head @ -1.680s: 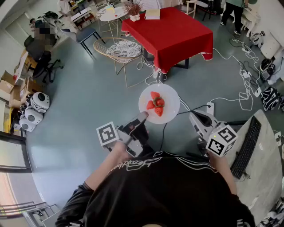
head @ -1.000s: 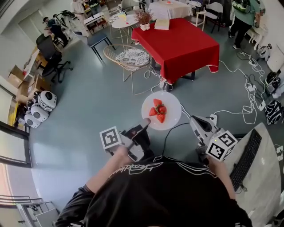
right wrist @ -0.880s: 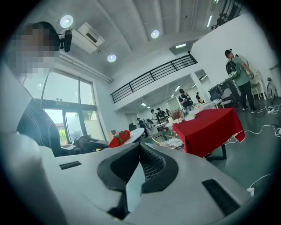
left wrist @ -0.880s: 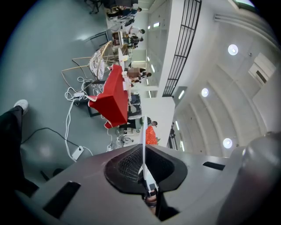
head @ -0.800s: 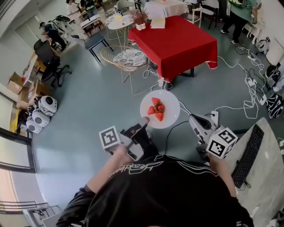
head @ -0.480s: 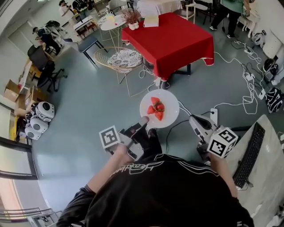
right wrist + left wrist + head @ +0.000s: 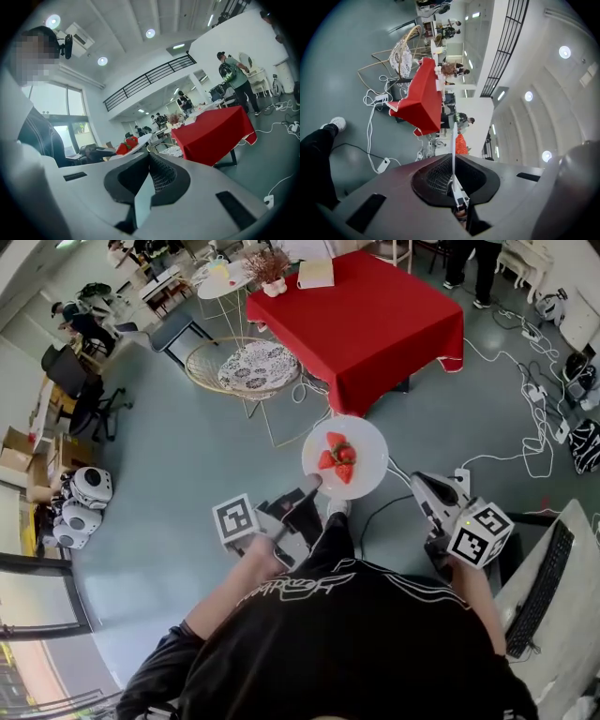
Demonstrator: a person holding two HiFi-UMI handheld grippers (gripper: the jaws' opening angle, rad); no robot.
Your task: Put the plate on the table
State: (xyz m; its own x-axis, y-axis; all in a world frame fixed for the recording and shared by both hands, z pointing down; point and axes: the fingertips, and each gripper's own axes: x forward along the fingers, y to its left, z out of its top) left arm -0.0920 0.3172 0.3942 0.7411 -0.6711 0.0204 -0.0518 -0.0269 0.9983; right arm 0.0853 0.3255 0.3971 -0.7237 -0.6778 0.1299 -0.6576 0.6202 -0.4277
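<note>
A white plate [image 7: 361, 454] carrying strawberries [image 7: 337, 454] hangs level over the grey floor, short of the red-clothed table [image 7: 366, 315]. My left gripper [image 7: 311, 486] is shut on the plate's near-left rim. In the left gripper view the plate [image 7: 453, 140] runs edge-on out of the shut jaws, with the strawberries [image 7: 461, 144] beside it. My right gripper [image 7: 419, 482] hovers to the right of the plate and does not touch it. Its jaws are shut on nothing [image 7: 147, 176]. From there the plate [image 7: 140, 139] shows at the left and the table [image 7: 213, 133] ahead.
A wicker chair [image 7: 246, 367] stands left of the red table, with a round white table [image 7: 220, 282] behind it. Cables [image 7: 511, 427] and a power strip [image 7: 461, 479] lie on the floor at right. A desk with a keyboard [image 7: 539, 592] is at the far right.
Both grippers and the plate have been carried forward toward the red table, which now looks nearer and larger. The left grip on the rim has not changed.
</note>
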